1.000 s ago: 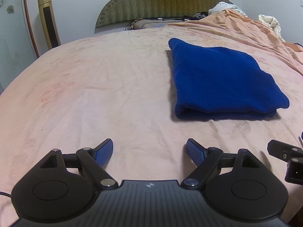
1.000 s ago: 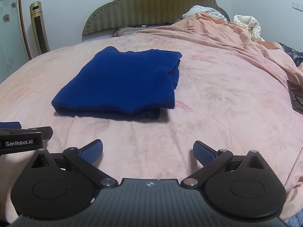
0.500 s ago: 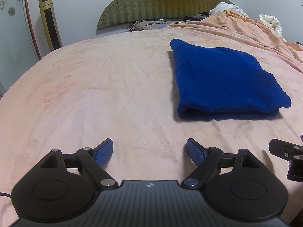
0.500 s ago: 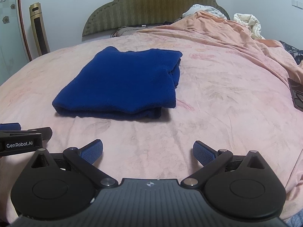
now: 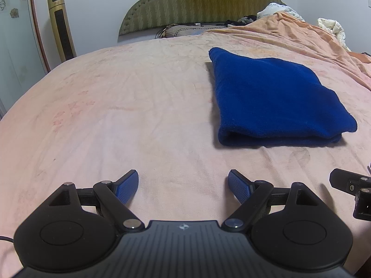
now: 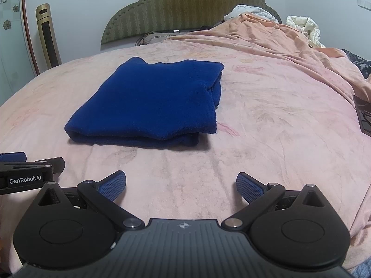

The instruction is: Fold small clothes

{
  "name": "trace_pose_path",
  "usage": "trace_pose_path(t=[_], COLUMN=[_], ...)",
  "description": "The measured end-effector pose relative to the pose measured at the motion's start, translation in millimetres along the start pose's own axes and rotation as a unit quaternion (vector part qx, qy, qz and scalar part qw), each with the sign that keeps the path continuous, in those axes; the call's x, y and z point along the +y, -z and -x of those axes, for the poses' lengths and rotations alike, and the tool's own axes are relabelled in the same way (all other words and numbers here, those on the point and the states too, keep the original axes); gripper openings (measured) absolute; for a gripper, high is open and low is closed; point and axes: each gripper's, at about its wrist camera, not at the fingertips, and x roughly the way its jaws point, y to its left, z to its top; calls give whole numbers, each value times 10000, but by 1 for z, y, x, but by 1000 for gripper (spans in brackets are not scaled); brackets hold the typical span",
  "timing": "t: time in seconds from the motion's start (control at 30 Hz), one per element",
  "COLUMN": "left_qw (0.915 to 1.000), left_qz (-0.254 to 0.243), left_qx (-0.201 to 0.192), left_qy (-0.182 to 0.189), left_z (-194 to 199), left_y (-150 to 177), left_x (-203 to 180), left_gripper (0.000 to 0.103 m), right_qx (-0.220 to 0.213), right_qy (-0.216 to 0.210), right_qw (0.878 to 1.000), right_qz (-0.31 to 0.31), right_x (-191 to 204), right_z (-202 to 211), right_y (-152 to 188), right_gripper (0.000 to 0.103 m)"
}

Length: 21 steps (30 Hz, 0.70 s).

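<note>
Both hand-held grippers [image 5: 183,186] [image 6: 181,186] gape, well short of folded blue garment [image 6: 150,102].

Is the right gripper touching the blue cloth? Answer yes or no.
No: in the right wrist view the right gripper is open above bare pink sheet, apart from the folded blue cloth.
</note>
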Motion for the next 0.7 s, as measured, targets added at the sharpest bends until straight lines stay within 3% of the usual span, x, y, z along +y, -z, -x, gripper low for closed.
trace_pose_path(t=[0.7], left_qw=[10000], left_qz=[-84], left_qx=[6], left_qy=[-26], left_z=[-1], left_y=[-1], left_x=[0], left_gripper=[85], right_qx=[37], right_qy=[-14], right_qw=[10000], right_qz=[-57], right_x=[-3], right_z=[0], right_y=[-2], right_gripper=[103])
